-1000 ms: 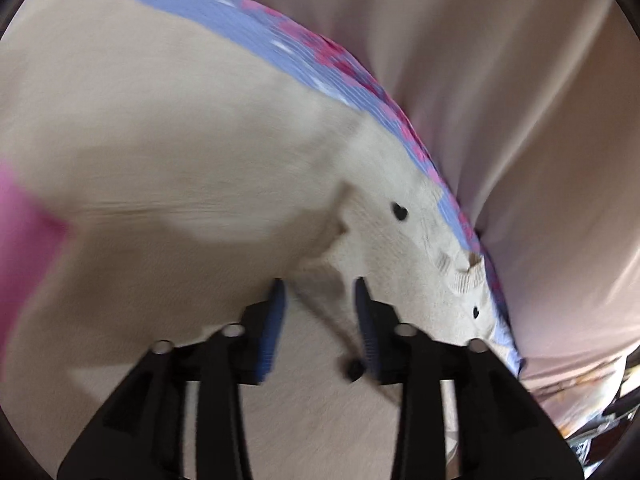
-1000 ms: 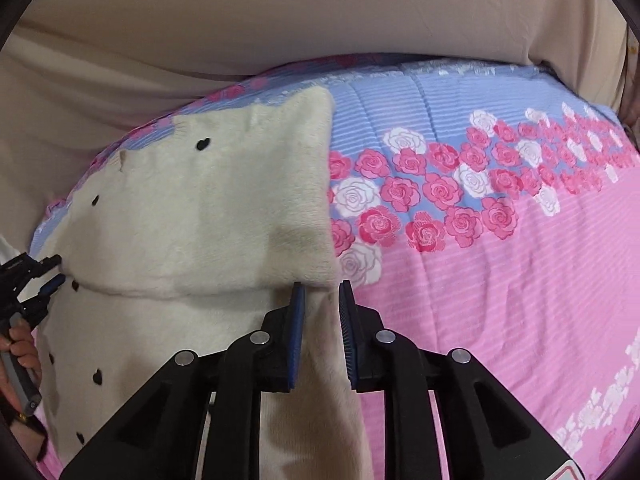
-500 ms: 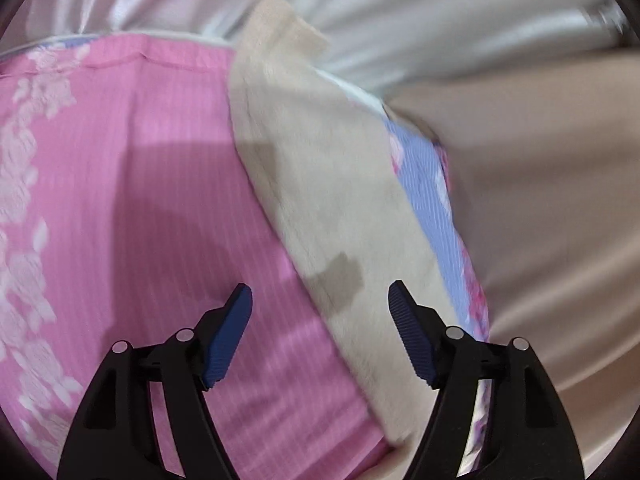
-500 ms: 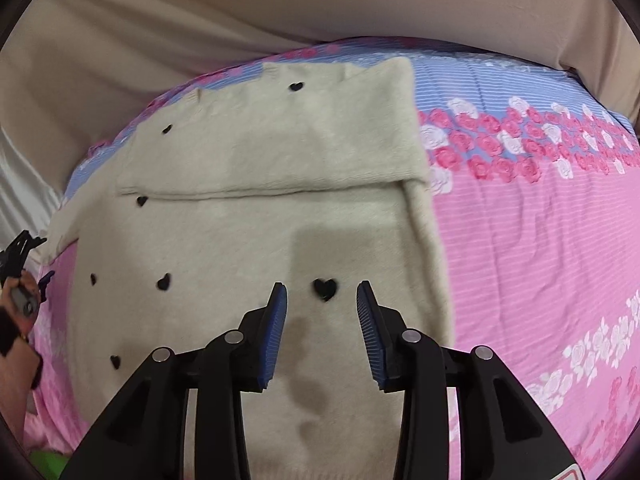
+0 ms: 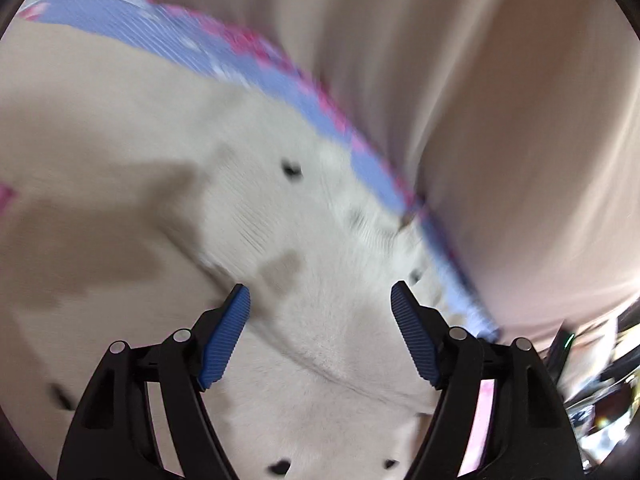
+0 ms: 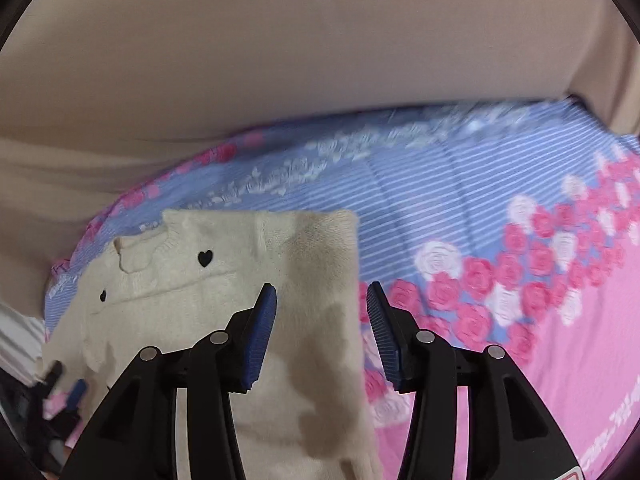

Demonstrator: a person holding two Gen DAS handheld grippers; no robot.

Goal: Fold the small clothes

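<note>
On my left wrist view everything smears with motion, but I can make out the left gripper hanging over the sweater, a cream knit dotted with small black hearts. Its 2 fingers stand wide apart, the jaws have just been opening, and nothing is pinched between them; only flat knit lies below. The sweater rests on the bedsheet, whose blue and pink border runs past the garment's far edge, with beige curtain beyond. On my right wrist view the picture is sharper. The right gripper hovers over the sweater's right-hand edge, its jaws part open and just been opening, with that edge lying under the gap and neither pad pressing on it. The sweater sits near the sheet's blue top band, folded in on this side, its neckline toward the curtain. At the lower left I glimpse what may be the other gripper, too blurred to read. I judge the fold on this side laid and both grippers free. The risk I see is haste: a quick sweep could snag the fluffy knit on a pad and drag the fold open, or my next pinch could catch only the top layer, or the sheet underneath.
</note>
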